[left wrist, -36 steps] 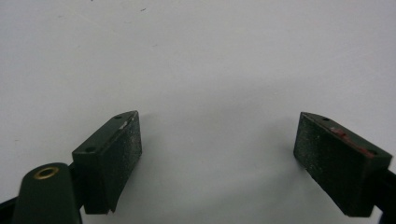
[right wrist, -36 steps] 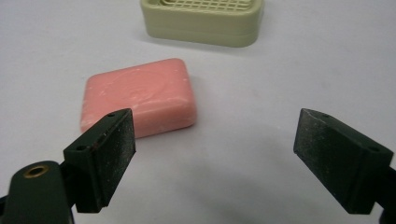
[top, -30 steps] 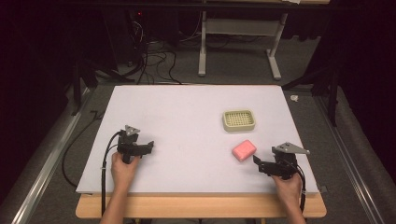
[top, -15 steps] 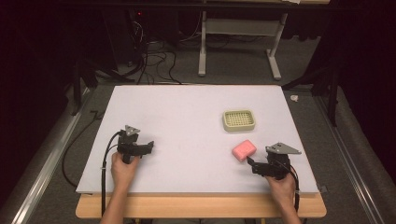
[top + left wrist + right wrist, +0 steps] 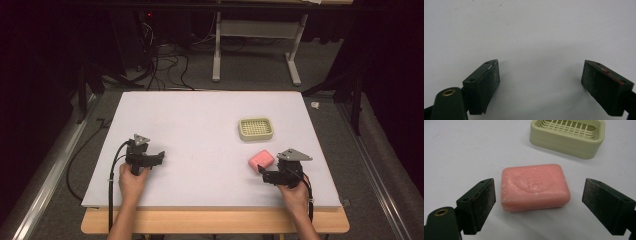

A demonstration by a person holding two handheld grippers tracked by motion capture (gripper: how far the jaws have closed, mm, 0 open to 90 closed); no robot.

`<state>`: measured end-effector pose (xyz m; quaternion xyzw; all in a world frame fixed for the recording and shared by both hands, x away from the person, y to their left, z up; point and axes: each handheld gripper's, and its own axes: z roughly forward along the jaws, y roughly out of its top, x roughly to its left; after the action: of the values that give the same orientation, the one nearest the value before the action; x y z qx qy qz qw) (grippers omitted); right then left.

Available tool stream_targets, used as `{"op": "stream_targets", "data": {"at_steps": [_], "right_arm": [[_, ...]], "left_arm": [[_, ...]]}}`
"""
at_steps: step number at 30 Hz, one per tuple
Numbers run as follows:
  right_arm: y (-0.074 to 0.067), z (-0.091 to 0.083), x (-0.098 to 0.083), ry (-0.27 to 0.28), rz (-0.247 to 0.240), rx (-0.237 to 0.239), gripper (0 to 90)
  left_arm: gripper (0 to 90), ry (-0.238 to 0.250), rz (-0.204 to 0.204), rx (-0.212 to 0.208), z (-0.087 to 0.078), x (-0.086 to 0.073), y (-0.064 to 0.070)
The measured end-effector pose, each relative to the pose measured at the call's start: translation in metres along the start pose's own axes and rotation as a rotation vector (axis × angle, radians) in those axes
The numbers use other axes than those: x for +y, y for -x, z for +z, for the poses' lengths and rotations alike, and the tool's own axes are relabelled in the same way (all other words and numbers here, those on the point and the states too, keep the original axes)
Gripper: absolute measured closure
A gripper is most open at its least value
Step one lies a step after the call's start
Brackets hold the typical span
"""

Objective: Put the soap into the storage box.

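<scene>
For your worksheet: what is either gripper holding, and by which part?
Nothing. Both grippers are open; the right gripper straddles the soap without touching it.

Soap [image 5: 261, 160] lies flat on the surface [image 5: 200, 130], with the dish [image 5: 256, 128] just behind it at twelve o'clock, apart. Right gripper [image 5: 266, 176] sits at the soap's five o'clock, jaws either side of it, not touching. Left gripper [image 5: 161, 156] rests far off at nine o'clock.

High view overhead, facing forward-down on table [image 5: 200, 125]; right gripper view close, sharing soap [image 5: 534, 186].
</scene>
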<state>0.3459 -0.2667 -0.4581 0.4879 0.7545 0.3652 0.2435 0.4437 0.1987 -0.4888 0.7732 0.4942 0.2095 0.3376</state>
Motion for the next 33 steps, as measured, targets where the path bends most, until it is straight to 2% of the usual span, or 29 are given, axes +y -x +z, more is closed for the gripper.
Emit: {"op": "stream_targets", "data": {"at_steps": [10,21,26,33], "right_arm": [[-0.005,0.009,0.009,-0.008,-0.025,0.005,11.9],[-0.007,0.024,0.012,-0.059,-0.034,-0.004,11.7],[-0.008,0.027,0.012,-0.064,-0.045,-0.016,11.5],[-0.005,0.036,0.009,-0.110,-0.036,-0.011,11.2]], "left_arm": [[15.6,0.002,0.000,0.000,0.000,0.000,0.000],[15.6,0.000,0.001,0.000,0.000,0.000,0.000],[15.6,0.002,0.000,0.000,0.000,0.000,0.000],[15.6,0.002,0.000,0.000,0.000,0.000,0.000]]}}
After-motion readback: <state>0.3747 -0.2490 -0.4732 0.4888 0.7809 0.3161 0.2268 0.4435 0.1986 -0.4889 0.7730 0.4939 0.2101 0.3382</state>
